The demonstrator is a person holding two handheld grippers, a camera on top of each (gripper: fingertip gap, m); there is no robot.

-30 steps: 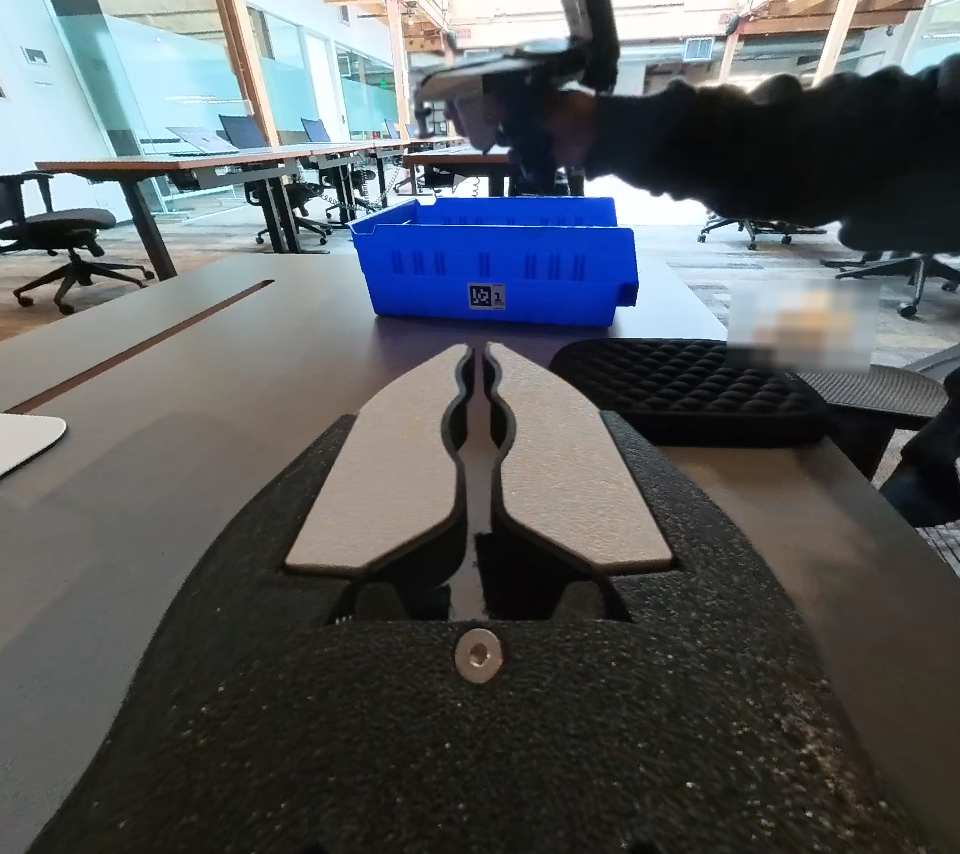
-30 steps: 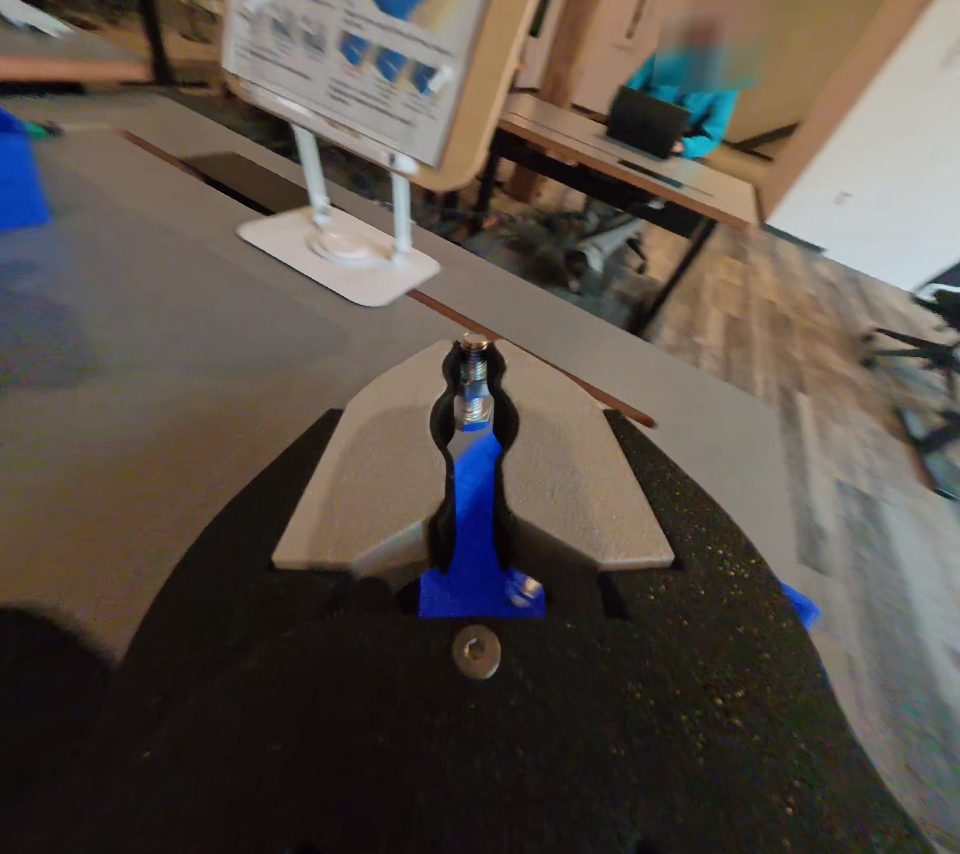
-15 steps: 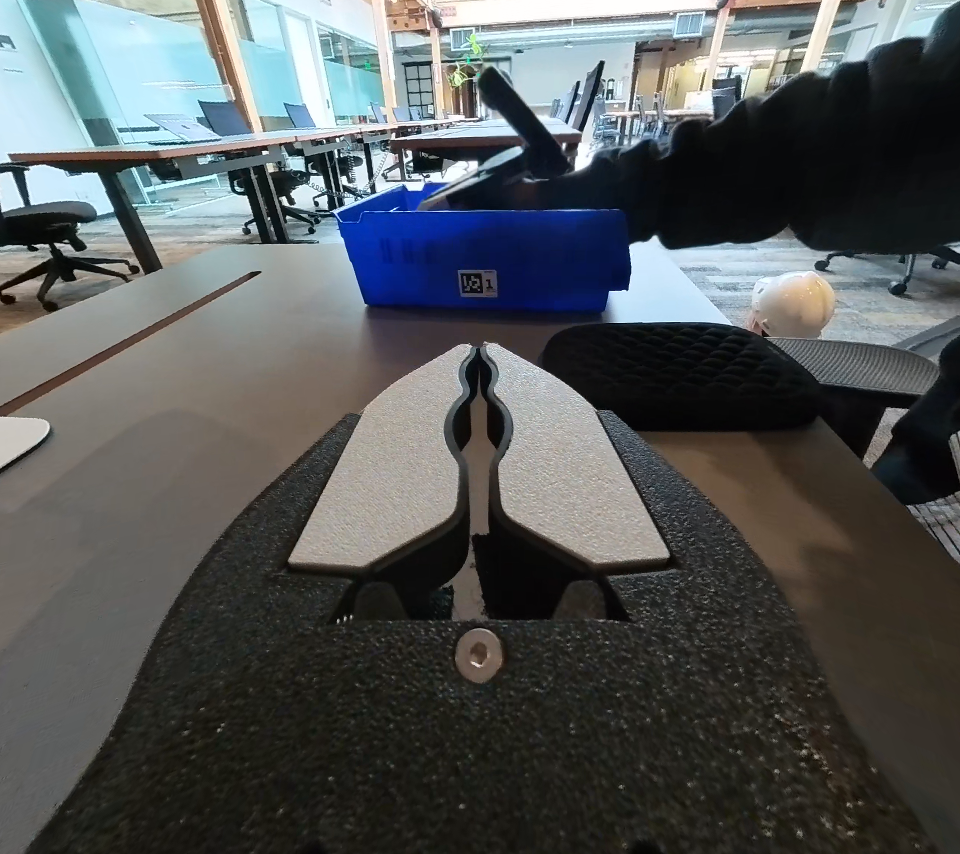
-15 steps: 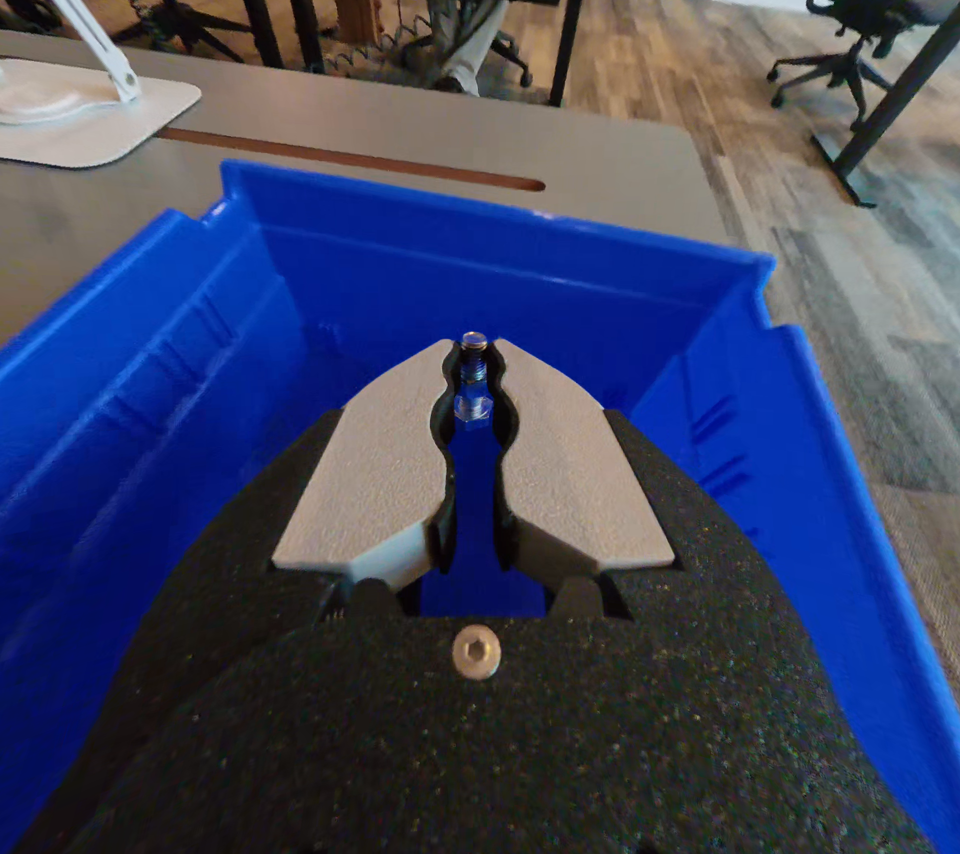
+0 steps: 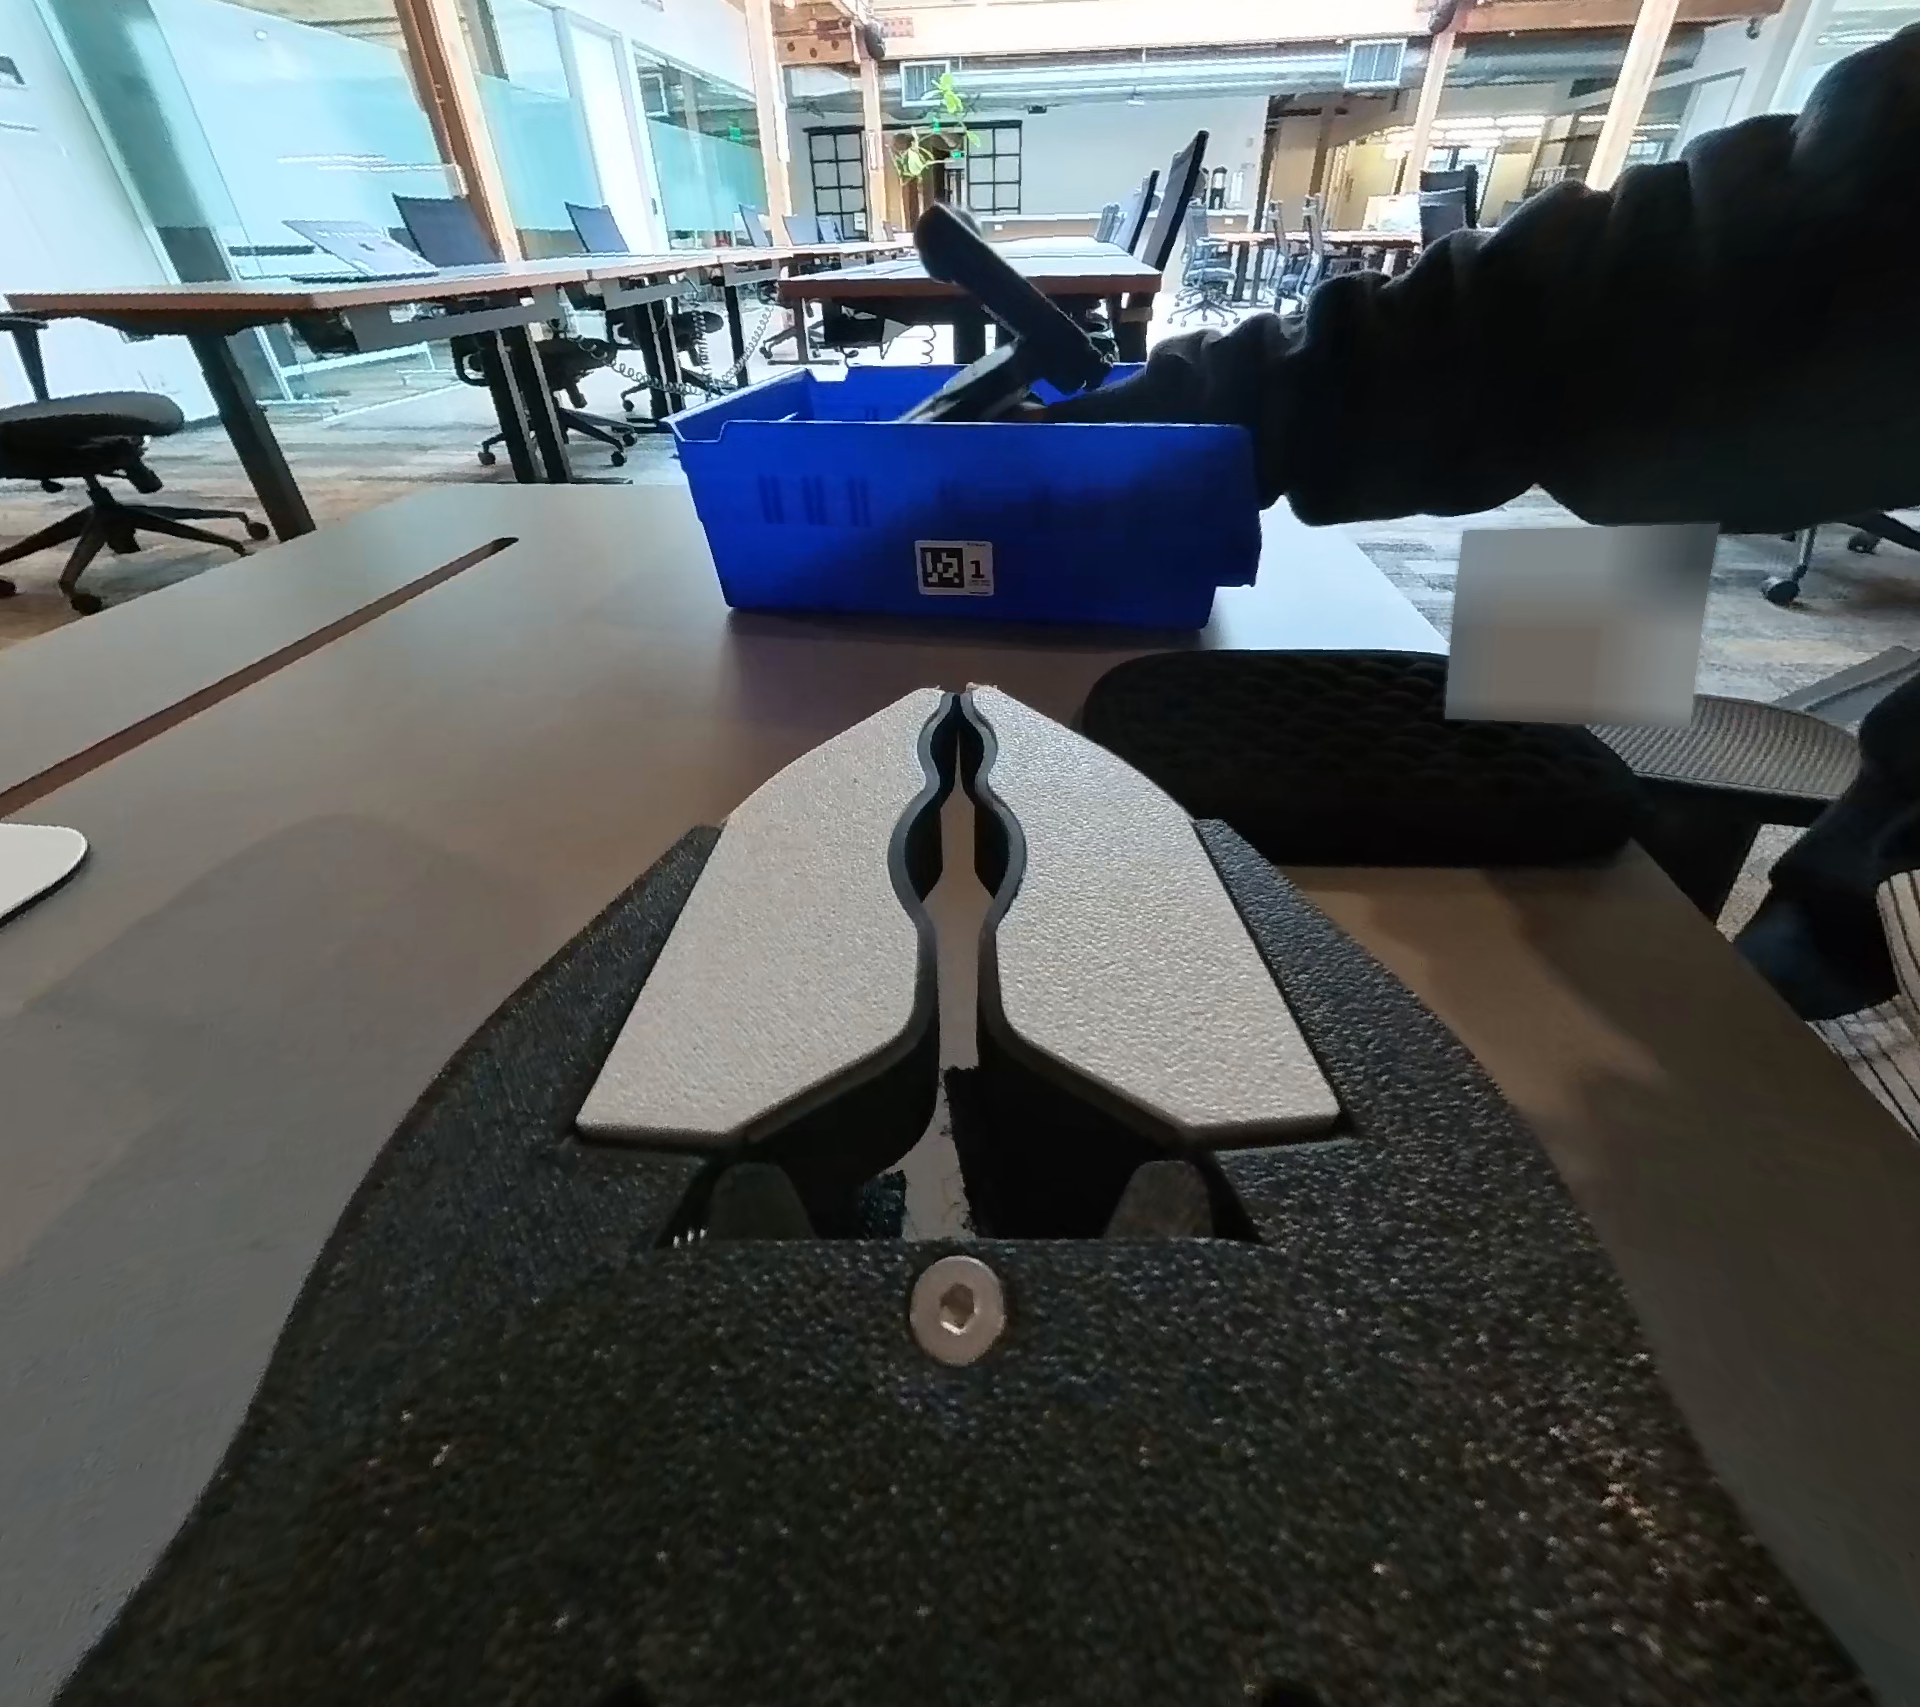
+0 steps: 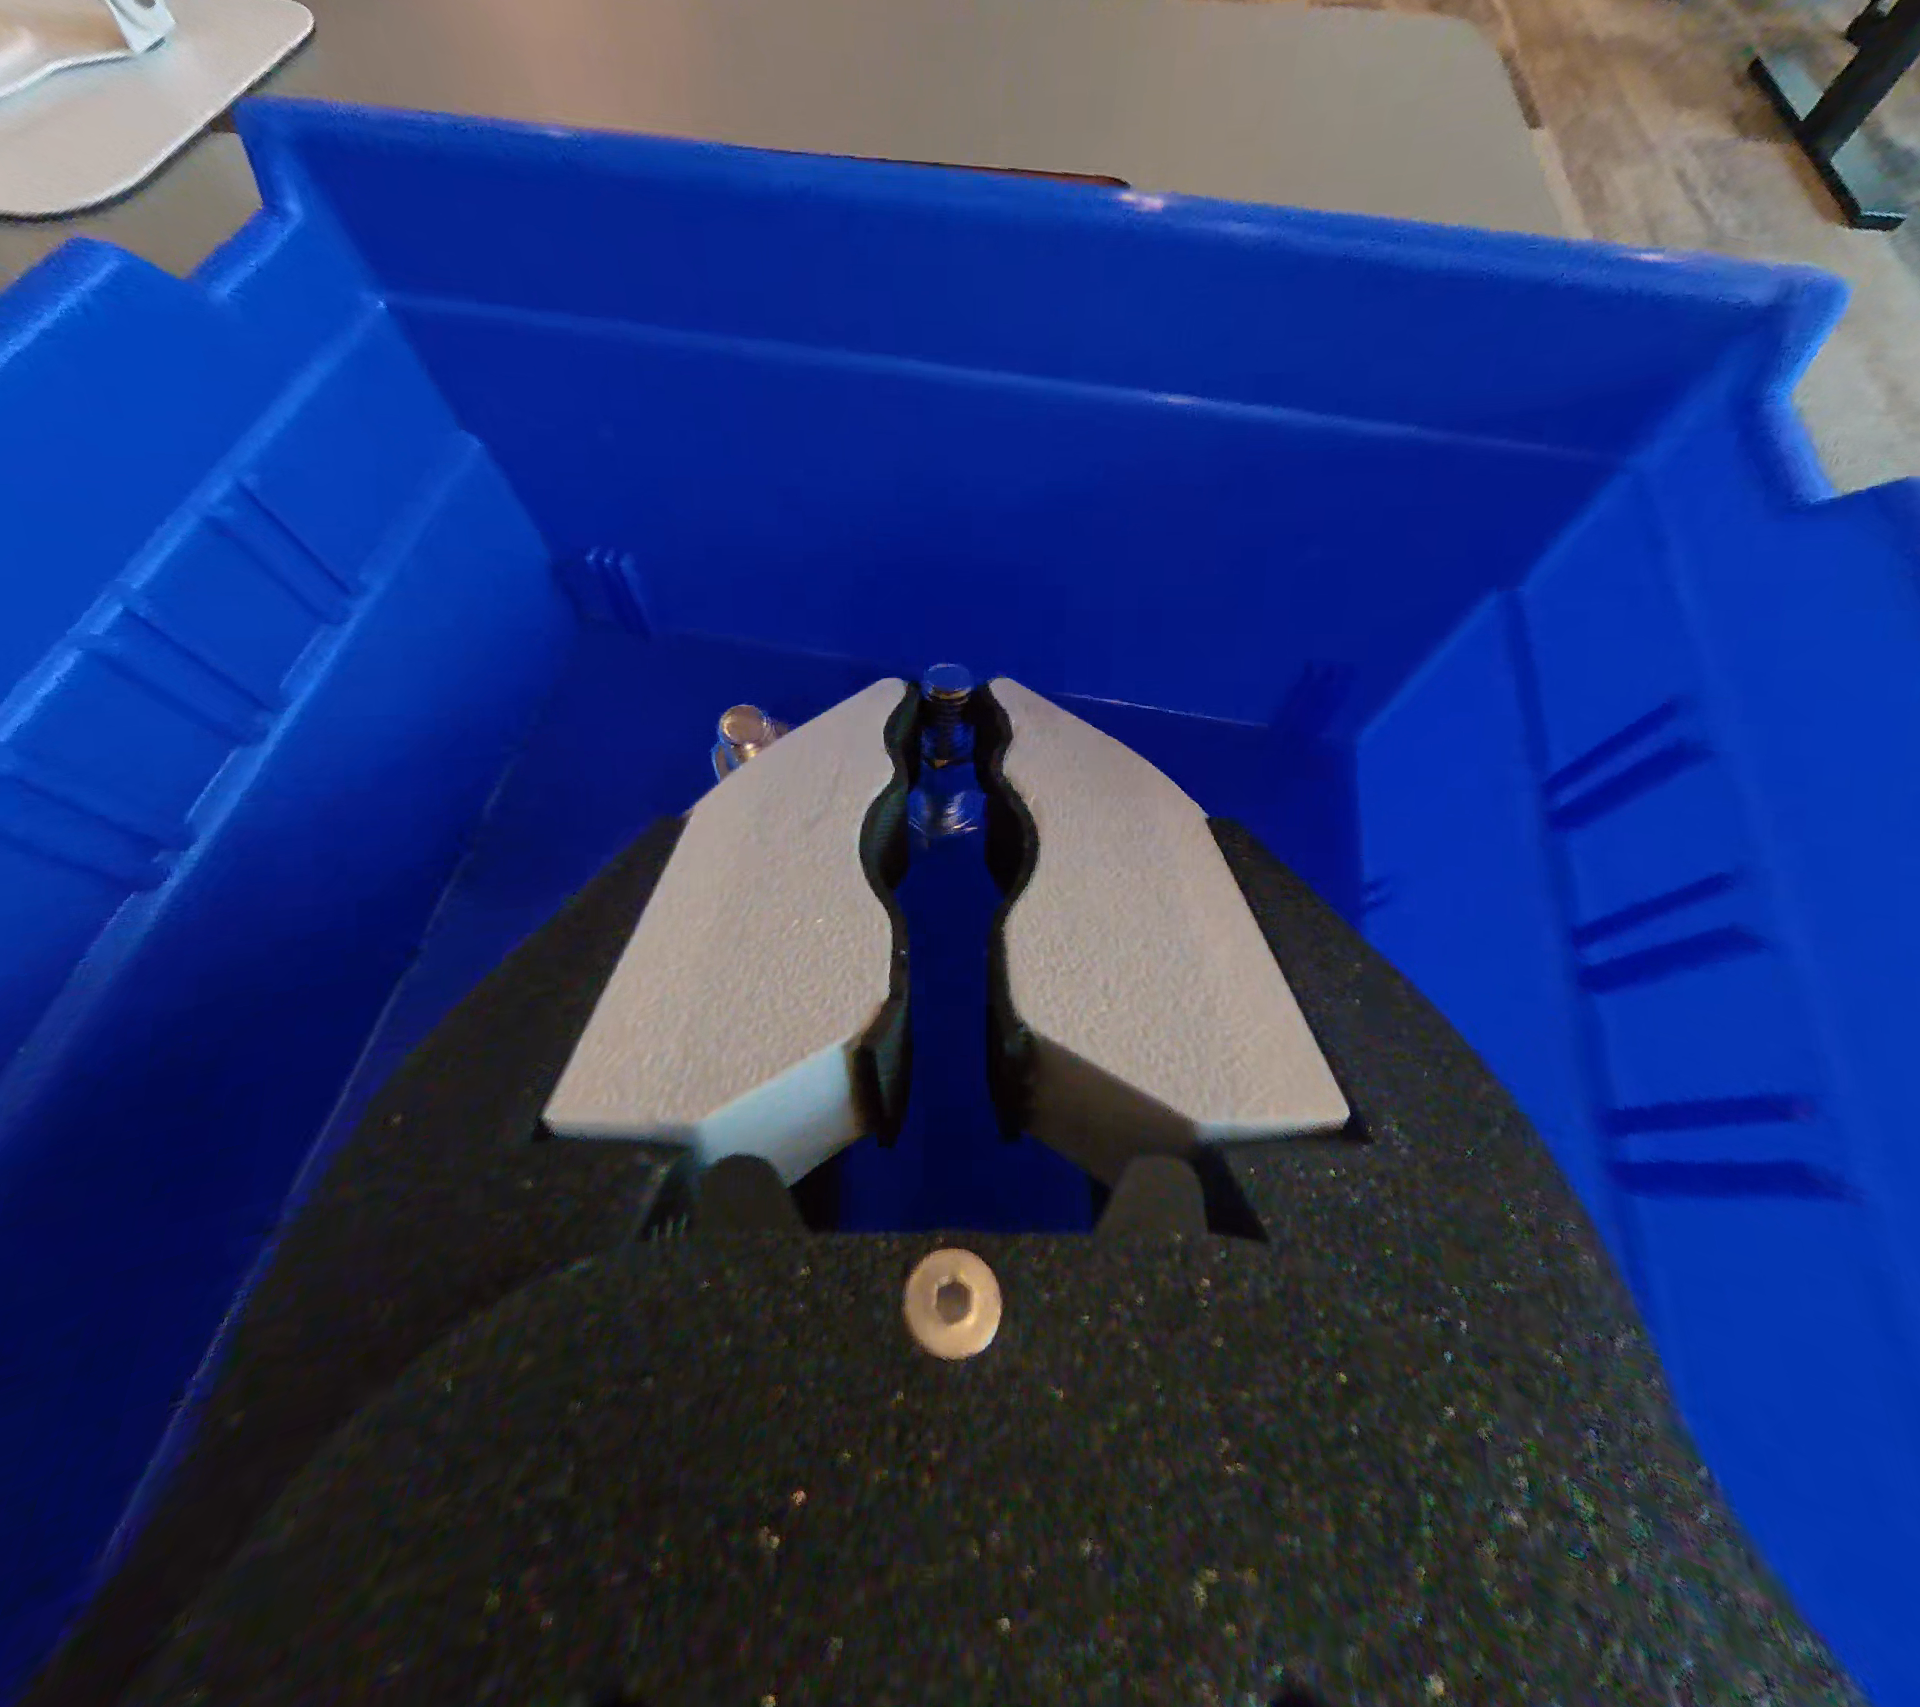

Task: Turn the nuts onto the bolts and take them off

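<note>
A: Right tool (image 6: 945, 701) down inside the blue bin (image 6: 935, 410), tips pinching a bolt (image 6: 943, 727): silver, threaded, a hex nut (image 6: 940, 805) riding on its shank.

B: Any other hardware?

A: A second shiny bolt (image 6: 743, 738) on the bin floor, just left of the tips.

B: Left tool (image 5: 961, 701)?

A: Grey pebbled fingers pressed together, gripping nothing, over the dark matte surface (image 5: 312, 774). Bin plastic is ribbed.

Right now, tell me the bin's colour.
Bright blue bin; right wrist view shows it best.

Blue bin (image 6: 935, 452) walls around right gripper (image 6: 943, 701)
</note>
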